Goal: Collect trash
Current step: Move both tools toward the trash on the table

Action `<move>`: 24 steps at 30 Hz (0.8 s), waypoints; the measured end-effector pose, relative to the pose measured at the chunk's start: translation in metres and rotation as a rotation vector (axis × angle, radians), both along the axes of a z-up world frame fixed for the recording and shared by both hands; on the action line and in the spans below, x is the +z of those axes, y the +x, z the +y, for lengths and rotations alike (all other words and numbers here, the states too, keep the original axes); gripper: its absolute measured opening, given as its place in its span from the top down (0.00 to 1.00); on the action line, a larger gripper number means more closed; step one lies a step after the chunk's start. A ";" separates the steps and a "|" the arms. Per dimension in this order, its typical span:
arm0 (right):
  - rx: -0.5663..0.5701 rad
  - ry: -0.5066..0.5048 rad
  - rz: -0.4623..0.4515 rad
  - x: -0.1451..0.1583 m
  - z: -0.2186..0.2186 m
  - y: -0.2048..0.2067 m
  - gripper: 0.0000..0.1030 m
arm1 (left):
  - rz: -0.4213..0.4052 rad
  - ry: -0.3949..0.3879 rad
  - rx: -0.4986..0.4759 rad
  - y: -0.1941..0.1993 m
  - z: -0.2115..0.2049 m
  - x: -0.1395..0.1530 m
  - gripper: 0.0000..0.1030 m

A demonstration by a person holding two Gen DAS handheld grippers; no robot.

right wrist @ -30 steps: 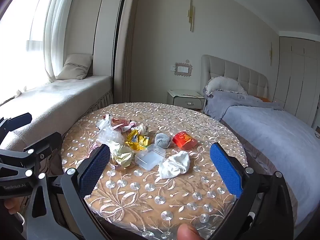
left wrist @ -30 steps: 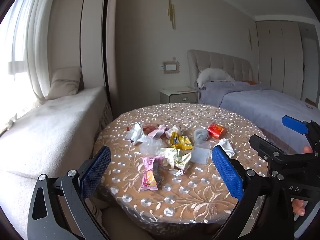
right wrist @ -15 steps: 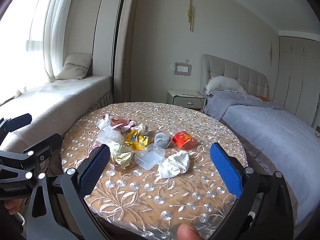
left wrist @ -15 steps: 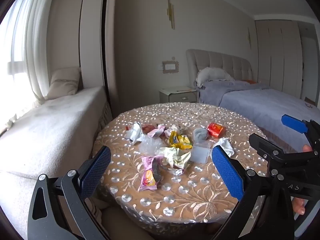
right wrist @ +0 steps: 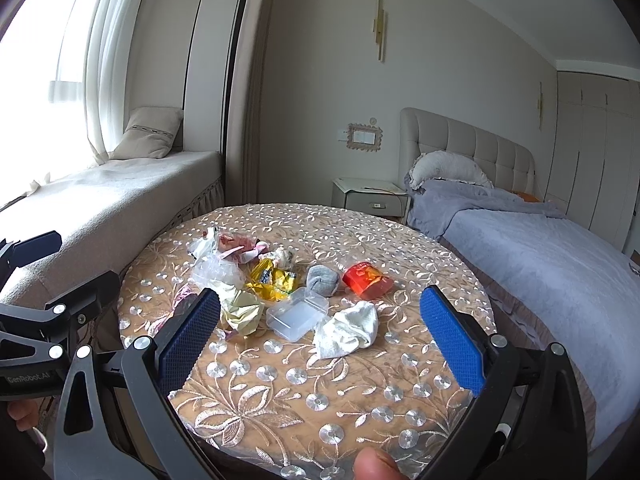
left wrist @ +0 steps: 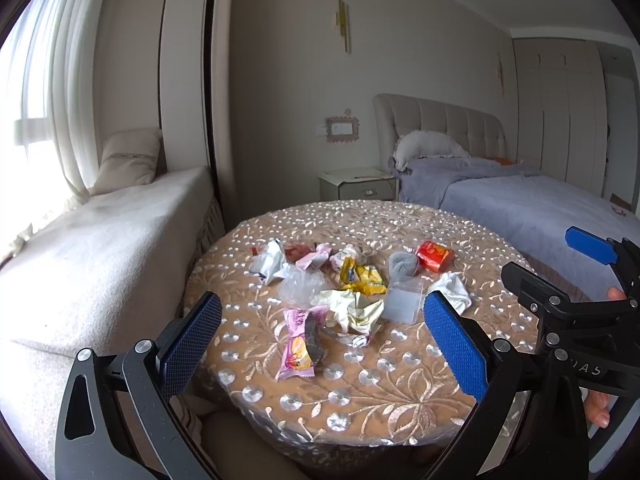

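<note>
The trash (right wrist: 280, 284) is heaped on the middle of the round desk (right wrist: 320, 396), nearer its far-left edge than its near edge; within the heap a clear plastic box (right wrist: 297, 313) is seen lying flat, and whether anything is in it cannot be told; a white crumpled tissue (right wrist: 348, 330) is touching the box on the side toward the desk's near-right edge; a grey rolled sock (right wrist: 322, 279) and a red wrapper (right wrist: 366, 278) are set just behind the box; a yellow wrapper (right wrist: 272, 279) carries print that cannot be read; a pale yellow crumpled wrapper (left wrist: 354, 312) and a clear plastic bag (left wrist: 300, 286) lie beside it; a pink snack packet (left wrist: 298, 342) is placed closest to the near-left edge, its lettering too small to be read.

The left tongs (left wrist: 320, 336) are held wide, with nothing between them, above the near edge of the desk; the right tongs (right wrist: 316, 334) are likewise spread wide and empty, above the near edge; "GenRobot.AI" is printed on the left tool's body in the right wrist view.

A bed (right wrist: 560, 264) is seen past the desk's right edge, and a window seat (left wrist: 80, 248) past its left edge.
</note>
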State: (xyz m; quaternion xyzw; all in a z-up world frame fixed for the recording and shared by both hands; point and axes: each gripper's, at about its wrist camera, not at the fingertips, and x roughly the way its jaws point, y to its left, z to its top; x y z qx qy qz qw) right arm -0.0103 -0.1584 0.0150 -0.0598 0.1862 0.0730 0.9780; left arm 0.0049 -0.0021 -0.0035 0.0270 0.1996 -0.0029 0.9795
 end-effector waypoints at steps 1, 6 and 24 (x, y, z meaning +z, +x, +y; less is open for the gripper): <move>0.001 0.000 0.001 -0.001 0.000 0.001 0.03 | -0.001 -0.004 0.000 0.001 0.001 0.000 0.04; -0.003 -0.007 0.000 -0.005 -0.001 0.006 0.03 | 0.007 -0.019 -0.007 0.006 0.003 -0.004 0.04; 0.028 -0.002 0.050 -0.021 0.002 0.067 0.03 | 0.109 -0.082 0.049 0.062 0.024 -0.043 0.04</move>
